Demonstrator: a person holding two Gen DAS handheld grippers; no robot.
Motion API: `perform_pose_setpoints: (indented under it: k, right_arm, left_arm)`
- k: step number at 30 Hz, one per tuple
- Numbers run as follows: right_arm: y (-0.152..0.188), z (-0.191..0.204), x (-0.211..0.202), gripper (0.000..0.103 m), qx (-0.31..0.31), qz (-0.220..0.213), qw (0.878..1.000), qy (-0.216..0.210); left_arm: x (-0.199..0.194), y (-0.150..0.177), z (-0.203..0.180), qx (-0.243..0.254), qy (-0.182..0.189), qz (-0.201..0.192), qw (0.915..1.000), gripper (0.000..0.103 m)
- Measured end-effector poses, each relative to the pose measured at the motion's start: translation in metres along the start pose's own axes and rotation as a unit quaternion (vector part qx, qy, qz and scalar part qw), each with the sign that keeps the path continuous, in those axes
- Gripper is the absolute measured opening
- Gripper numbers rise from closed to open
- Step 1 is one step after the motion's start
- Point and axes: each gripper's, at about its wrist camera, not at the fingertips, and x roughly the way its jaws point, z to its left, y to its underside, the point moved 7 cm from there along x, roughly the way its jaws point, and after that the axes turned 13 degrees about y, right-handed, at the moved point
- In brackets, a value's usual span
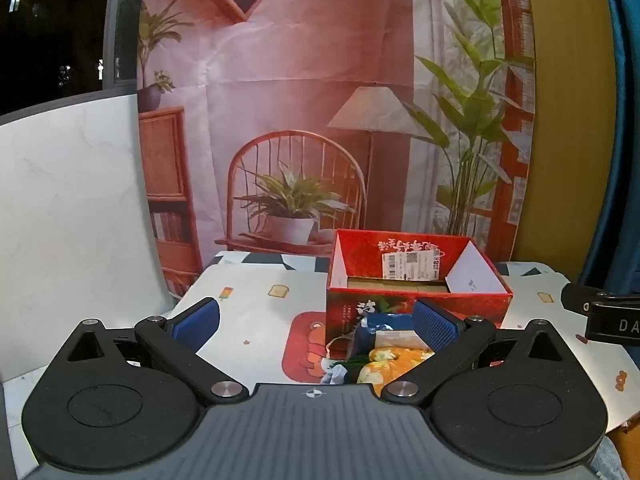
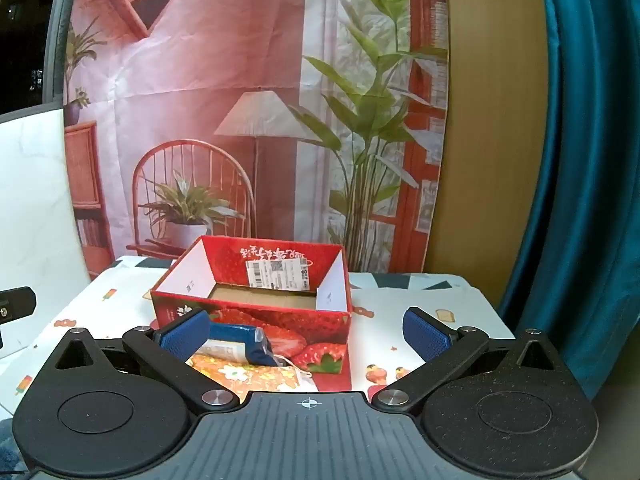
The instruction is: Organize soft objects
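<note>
Both tools released: left tool (image 1: 316,326), right tool (image 2: 306,334); soft pile (image 1: 394,354) part-hidden before red box (image 1: 416,268)

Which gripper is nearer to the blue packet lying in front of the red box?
Left, by a small margin. The left gripper has the blue packet just inside its right pad. The right gripper has the packet beyond its left pad.

Each view looks forward and slightly down from just behind its own claw, low over the tabletop (image 1: 256,296). The left wrist view sees the red box (image 1: 416,304) right of centre; the right wrist view sees it left of centre. Both share the box, the tabletop and the printed backdrop (image 2: 240,80).
</note>
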Motion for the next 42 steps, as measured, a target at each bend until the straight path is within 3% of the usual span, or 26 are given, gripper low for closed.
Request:
perform_pose_setpoints:
  k: [13, 20, 31, 42]
  right_arm:
    - [-0.004, -0.006, 0.001, 0.103, 0.001, 0.004, 1.0, -0.003]
    - [0.012, 0.003, 0.009, 0.103, 0.01, 0.025, 1.0, -0.013]
    - [0.021, 0.015, 0.016, 0.103, -0.011, 0.042, 0.999, -0.013]
    - [0.013, 0.017, 0.005, 0.103, -0.016, 0.022, 0.999, -0.02]
  left_arm:
    - [0.001, -0.002, 0.004, 0.0, -0.009, 0.001, 1.0, 0.103]
    - [0.002, 0.0, 0.004, 0.001, -0.007, 0.001, 1.0, 0.103]
    - [0.013, 0.014, 0.015, -0.022, 0.004, 0.032, 0.9992, 0.103]
    - [0.012, 0.01, 0.009, -0.023, 0.001, 0.024, 0.9994, 0.103]
